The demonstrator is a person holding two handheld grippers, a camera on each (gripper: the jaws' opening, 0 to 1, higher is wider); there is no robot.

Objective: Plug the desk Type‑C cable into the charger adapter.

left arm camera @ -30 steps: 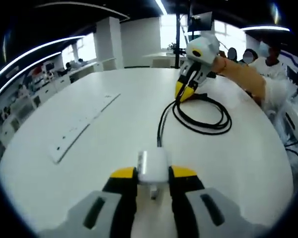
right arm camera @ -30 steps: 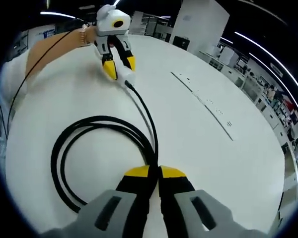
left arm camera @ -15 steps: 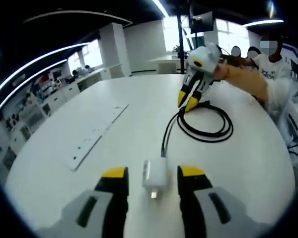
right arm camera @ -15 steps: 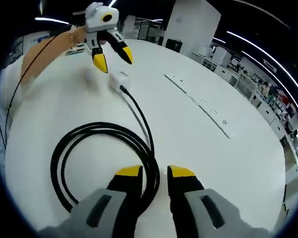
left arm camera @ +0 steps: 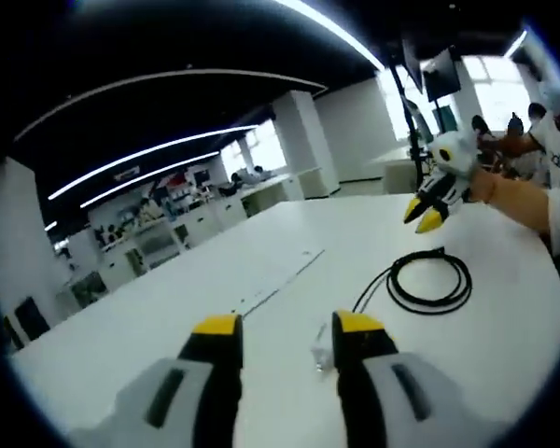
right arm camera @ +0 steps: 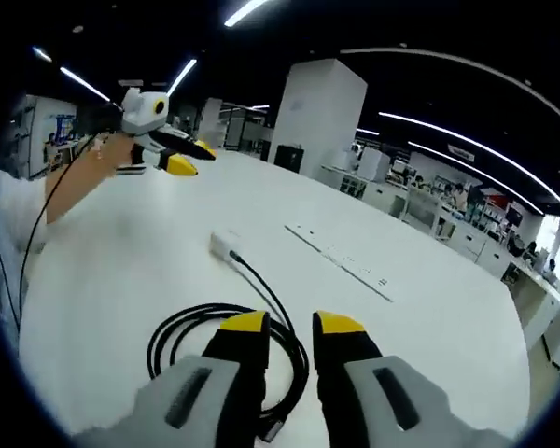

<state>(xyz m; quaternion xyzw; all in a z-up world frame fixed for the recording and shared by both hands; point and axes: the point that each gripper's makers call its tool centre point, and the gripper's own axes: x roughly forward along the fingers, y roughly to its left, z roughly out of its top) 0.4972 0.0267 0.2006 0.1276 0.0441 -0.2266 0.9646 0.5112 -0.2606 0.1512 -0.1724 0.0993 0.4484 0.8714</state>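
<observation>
**Both grippers off, cable looks plugged in**

In the right gripper view the charger adapter [right arm camera: 226,243] lies on the white table [right arm camera: 429,317], far of the right gripper [right arm camera: 291,327], the cable [right arm camera: 261,291] running lengthwise from it back to a coil at the jaws. Those jaws are narrowly parted, holding nothing. Left gripper [left arm camera: 286,327] is nearer the adapter, jaws wide, empty. Half a second ago both sat low; now they've lifted away.

Bright ceiling light strips [left arm camera: 159,159] bow along the curved fisheye edges. Far windows [left arm camera: 490,79] glare white on the right. Both views are softly blurred, with faint shadows.
</observation>
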